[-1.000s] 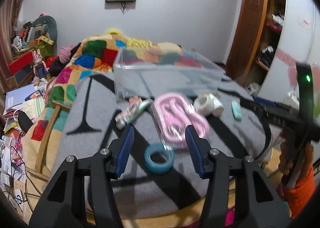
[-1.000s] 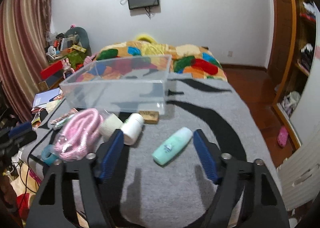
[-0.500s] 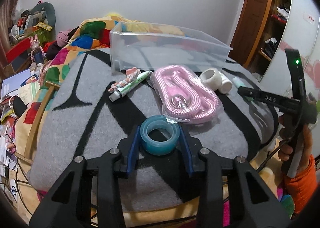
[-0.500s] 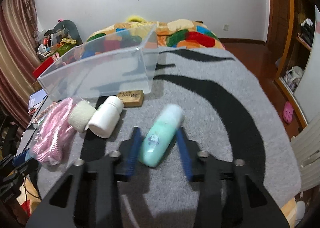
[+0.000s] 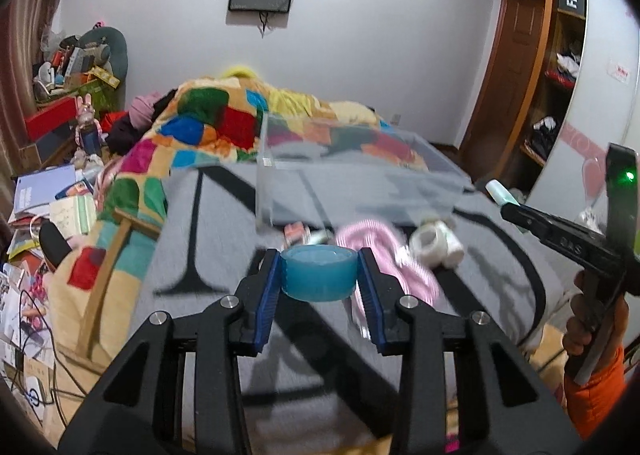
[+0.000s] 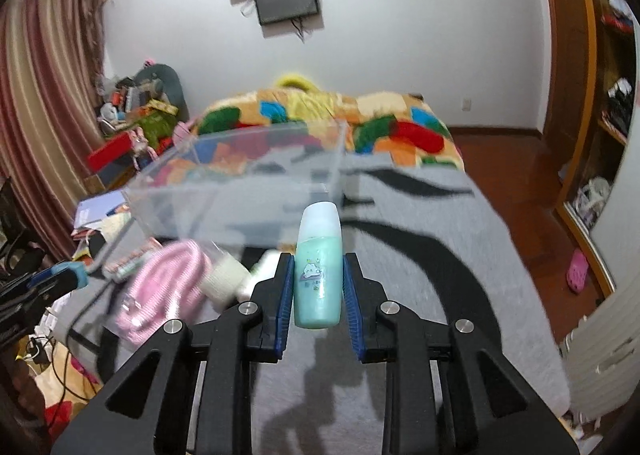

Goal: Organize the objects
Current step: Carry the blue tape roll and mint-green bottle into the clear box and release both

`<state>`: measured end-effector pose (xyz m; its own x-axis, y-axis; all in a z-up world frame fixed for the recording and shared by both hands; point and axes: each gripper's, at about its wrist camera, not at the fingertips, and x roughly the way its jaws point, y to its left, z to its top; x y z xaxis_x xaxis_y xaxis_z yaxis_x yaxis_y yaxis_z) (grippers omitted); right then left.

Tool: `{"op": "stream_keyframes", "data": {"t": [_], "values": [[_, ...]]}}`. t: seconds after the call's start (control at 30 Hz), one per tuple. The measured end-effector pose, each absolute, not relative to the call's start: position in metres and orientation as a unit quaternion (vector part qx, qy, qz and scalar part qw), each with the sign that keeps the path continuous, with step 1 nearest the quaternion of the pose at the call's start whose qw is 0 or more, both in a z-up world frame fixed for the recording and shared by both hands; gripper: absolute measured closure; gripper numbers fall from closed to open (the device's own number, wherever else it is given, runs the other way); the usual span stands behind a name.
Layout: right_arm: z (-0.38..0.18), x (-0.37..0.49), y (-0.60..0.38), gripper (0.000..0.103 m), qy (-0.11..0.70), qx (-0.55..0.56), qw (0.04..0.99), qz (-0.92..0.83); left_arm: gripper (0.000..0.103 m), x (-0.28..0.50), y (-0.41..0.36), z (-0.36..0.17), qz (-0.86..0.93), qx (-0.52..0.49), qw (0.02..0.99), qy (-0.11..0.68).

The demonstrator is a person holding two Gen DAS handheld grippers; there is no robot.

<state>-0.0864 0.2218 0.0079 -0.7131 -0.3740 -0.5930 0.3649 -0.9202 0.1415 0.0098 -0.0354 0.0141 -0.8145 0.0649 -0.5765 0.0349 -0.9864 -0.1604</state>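
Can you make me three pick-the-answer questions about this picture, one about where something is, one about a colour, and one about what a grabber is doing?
1. Where is the clear plastic box?
A. on the grey blanket
B. on the floor
C. on the shelf

2. What colour is the tape roll?
A. red
B. blue
C. yellow

3. What is the right gripper doing?
A. hanging open with nothing in it
B. gripping the pink rope
C. squeezing the green bottle

Answers:
1. A, the box sits on the grey blanket behind the small items.
2. B, the roll in the left gripper is light blue.
3. C, both blue pads press the sides of the green bottle.
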Motion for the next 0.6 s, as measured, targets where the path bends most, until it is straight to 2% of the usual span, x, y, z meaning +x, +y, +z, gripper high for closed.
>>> {"op": "stream_keyframes", "data": {"t": [0.33, 0.6], "values": [[0.053, -0.109, 0.189, 0.081, 0.002, 0.271, 0.224, -0.936, 0.065, -0.046, -0.046, 0.051, 0.956, -0.282, -0.013, -0.083], [0.055, -0.155, 0.160, 0.081, 0.001, 0.298, 0.251, -0.921, 0.065, -0.095, -0.040, 0.056, 0.951, -0.302, -0.014, -0.064]]}}
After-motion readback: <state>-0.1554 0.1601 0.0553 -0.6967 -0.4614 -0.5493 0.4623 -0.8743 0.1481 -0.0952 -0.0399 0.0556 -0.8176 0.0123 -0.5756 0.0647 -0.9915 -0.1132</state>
